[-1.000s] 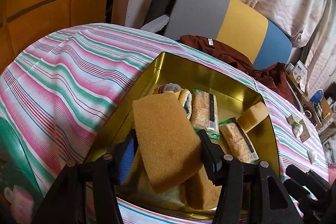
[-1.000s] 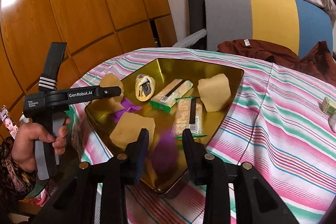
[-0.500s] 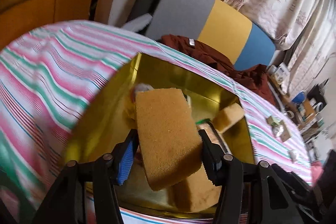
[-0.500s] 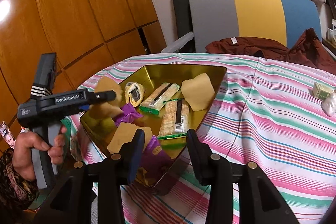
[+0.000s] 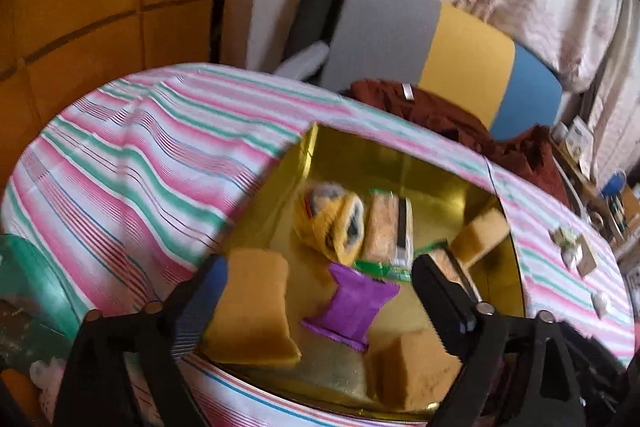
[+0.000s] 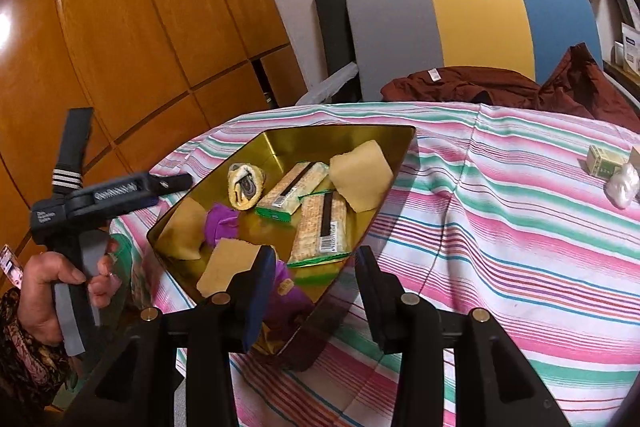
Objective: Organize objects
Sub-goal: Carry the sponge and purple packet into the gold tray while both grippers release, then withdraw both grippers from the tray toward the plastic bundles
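Observation:
A gold tin tray (image 5: 400, 163) (image 6: 280, 143) sits on the striped tablecloth. It holds several tan sponges, two cracker packets (image 6: 322, 223), a rolled cloth (image 6: 244, 185) and purple wrappers (image 5: 352, 303). My left gripper (image 5: 316, 287) is open above the tray's near edge. The sponge (image 5: 254, 311) it held lies in the tray next to its left finger. My right gripper (image 6: 316, 283) is open and empty at the tray's near corner, with a purple packet (image 6: 286, 289) just beyond its left finger. The left gripper also shows in the right wrist view (image 6: 160, 187).
A small box (image 6: 604, 159) and a white wad (image 6: 622, 185) lie on the cloth at the far right. A chair with a grey, yellow and blue back (image 6: 472, 27) and a brown garment (image 6: 480, 87) stands behind the table. Wooden panels are at the left.
My left gripper opened and let the sponge drop into the tray. My right gripper opened wider, and its purple packet now lies in the tray's near corner.

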